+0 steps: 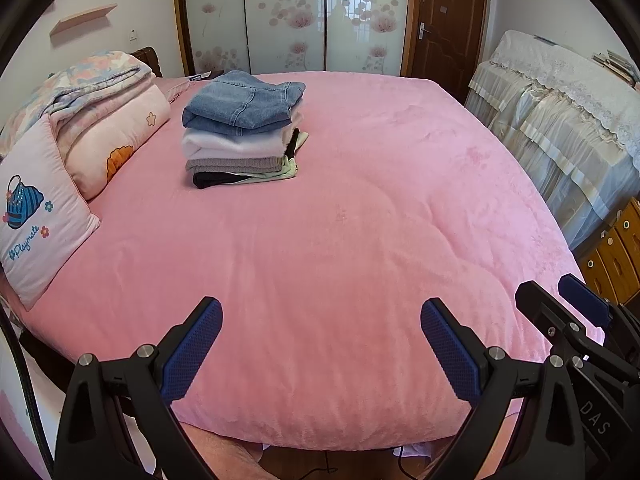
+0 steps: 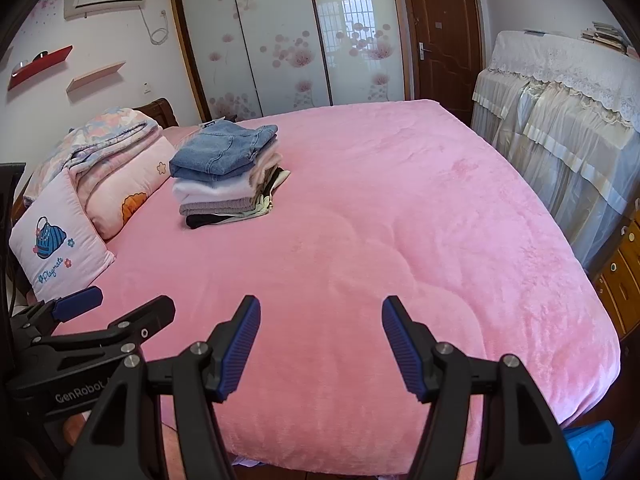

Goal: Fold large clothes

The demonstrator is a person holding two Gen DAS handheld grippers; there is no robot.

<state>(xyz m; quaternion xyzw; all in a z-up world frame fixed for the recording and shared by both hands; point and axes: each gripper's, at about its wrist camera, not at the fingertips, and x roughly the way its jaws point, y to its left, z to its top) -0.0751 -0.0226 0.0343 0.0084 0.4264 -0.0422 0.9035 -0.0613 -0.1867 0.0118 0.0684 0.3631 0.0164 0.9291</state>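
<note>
Left gripper (image 1: 320, 344): fingers spread wide apart, nothing between the blue pads (image 1: 192, 354). It hangs above the near edge of the pink bedspread (image 1: 360, 240).

Right gripper (image 2: 320, 346): fingers likewise apart and holding nothing, positioned over the same near edge, just beside the left gripper. Each unit shows at the side of the other's view.

Task item: the stack of folded clothes (image 1: 242, 128) lies well ahead of both grippers and to their left, on the far half of the bedspread. Neither gripper touches it. Folded blue jeans (image 1: 240, 104) form the top layer; beneath them are a white garment, a grey knit and a black garment at the bottom.

Further left of the stack: a folded floral quilt (image 1: 92, 112) and a pink pillow (image 1: 40, 220) with a blue bag motif.

Ahead, beyond the bed: sliding wardrobe doors (image 1: 288, 16) and a brown door (image 1: 448, 20). To the right of the grippers: lace-covered furniture (image 1: 560, 112).
</note>
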